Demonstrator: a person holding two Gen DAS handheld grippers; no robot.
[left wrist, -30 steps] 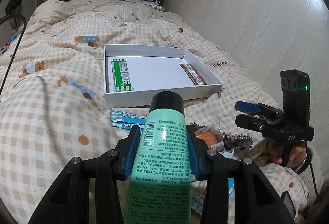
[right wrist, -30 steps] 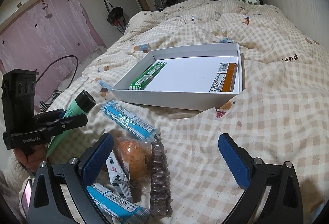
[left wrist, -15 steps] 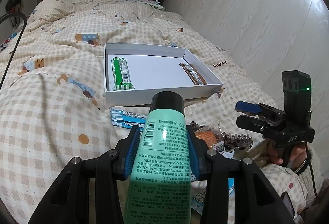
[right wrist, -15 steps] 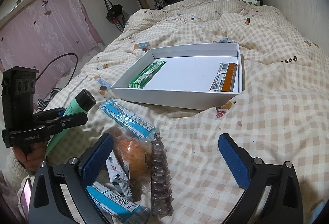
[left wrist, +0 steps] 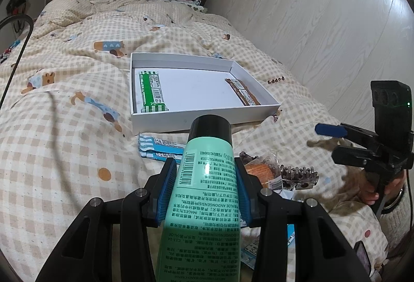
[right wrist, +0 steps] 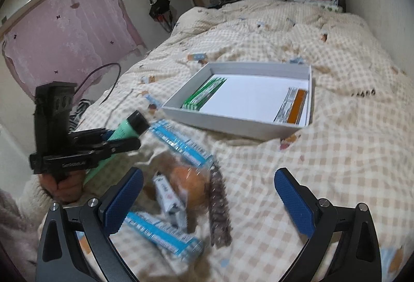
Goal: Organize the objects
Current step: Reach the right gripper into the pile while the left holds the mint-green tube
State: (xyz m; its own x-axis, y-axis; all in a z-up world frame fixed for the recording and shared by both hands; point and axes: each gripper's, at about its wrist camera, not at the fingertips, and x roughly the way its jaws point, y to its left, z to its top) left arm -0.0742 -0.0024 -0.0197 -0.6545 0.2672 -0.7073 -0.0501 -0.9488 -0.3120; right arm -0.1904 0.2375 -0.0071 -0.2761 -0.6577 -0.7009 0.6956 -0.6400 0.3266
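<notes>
Between the left claw (left wrist: 204, 194) pads, a mint-green tube (left wrist: 204, 204) (black cap, barcode).

Count on the checked quilt (left wrist: 64, 142): 1 white box (left wrist: 207, 116) at 12 o'clock, containing 1 green bar (left wrist: 151, 90) and 1 orange bar (right wrist: 295, 107). 1 green tube (left wrist: 204, 194) with black cap. At 6 o'clock in the right wrist view: 2 blue packets (right wrist: 181, 145) (right wrist: 163, 235), 1 orange snack (right wrist: 191, 183), 1 hair claw (right wrist: 218, 207), 1 small white carton (right wrist: 167, 195).
</notes>
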